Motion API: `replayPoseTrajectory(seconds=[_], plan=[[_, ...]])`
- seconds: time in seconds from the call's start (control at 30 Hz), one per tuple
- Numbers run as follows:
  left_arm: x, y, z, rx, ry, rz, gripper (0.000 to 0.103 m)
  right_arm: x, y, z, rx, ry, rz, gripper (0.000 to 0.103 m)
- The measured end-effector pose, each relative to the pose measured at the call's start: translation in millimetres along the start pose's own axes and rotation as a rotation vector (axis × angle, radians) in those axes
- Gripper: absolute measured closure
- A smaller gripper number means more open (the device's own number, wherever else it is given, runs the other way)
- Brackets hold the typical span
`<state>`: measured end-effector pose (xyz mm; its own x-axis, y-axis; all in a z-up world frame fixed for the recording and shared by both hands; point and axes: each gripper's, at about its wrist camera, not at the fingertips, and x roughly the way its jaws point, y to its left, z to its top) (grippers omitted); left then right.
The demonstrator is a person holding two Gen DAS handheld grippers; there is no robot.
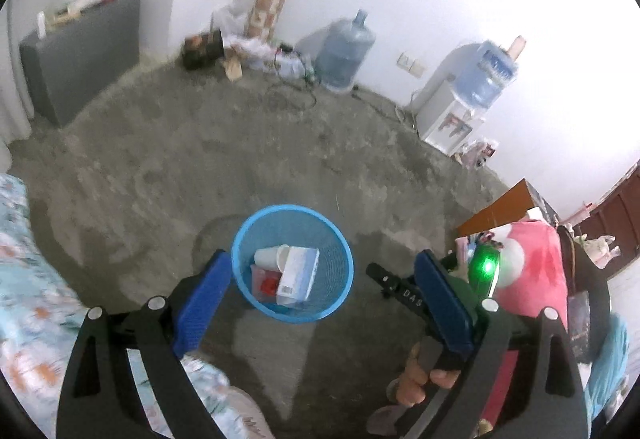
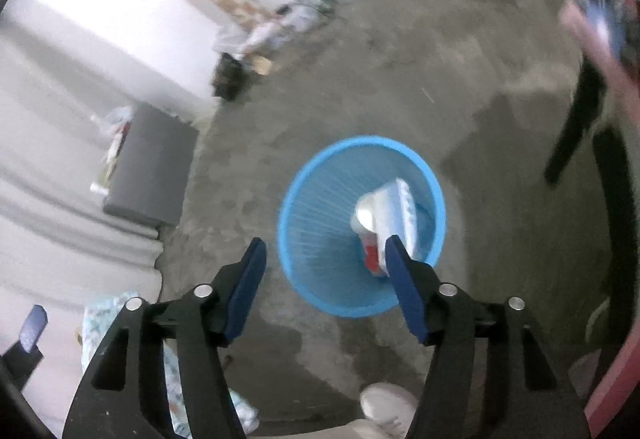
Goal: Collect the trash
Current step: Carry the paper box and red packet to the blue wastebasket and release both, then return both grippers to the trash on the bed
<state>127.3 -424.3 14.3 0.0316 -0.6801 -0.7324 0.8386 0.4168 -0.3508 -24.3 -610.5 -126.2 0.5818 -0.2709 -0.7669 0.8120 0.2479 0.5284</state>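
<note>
A blue mesh bin (image 1: 294,208) stands on the grey concrete floor. Inside lie a white paper cup (image 1: 270,258), a white and blue box (image 1: 298,273) and a red piece (image 1: 269,285). My left gripper (image 1: 323,257) hangs above the bin, open, with nothing between its blue pads. In the right wrist view the same bin (image 2: 286,207) holds the box (image 2: 400,211), the cup (image 2: 366,217) and the red piece (image 2: 372,255). My right gripper (image 2: 326,241) is open over the bin's near rim and holds nothing.
A floral bedspread (image 1: 24,279) lies at the left. A grey cabinet (image 1: 80,63), a water jug (image 1: 346,51) and a water dispenser (image 1: 452,119) line the far wall. A wooden table (image 1: 500,207) stands at the right. A person's hand (image 1: 416,379) and a shoe (image 2: 384,407) are near.
</note>
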Motion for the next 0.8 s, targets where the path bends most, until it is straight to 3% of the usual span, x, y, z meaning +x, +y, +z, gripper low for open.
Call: replayPoseTrajectory(seconds=[0.37, 0.57, 0.8], plan=[[-164.1, 31.6, -51.7, -0.054, -0.215, 0.060, 0.006, -89.4, 111.0, -37.7, -0.365, -0.118, 0.110, 0.018], [-234.3, 59.6, -95.8, -0.118, -0.323, 0.179, 0.006, -110.4, 157.1, -83.0, -0.523, -0.070, 0.190, 0.010], [-280.7, 89.6, -134.3, -0.262, -0.361, 0.311, 0.006, -131.6, 204.7, -142.1, -0.709, -0.027, 0.263, 0.008]])
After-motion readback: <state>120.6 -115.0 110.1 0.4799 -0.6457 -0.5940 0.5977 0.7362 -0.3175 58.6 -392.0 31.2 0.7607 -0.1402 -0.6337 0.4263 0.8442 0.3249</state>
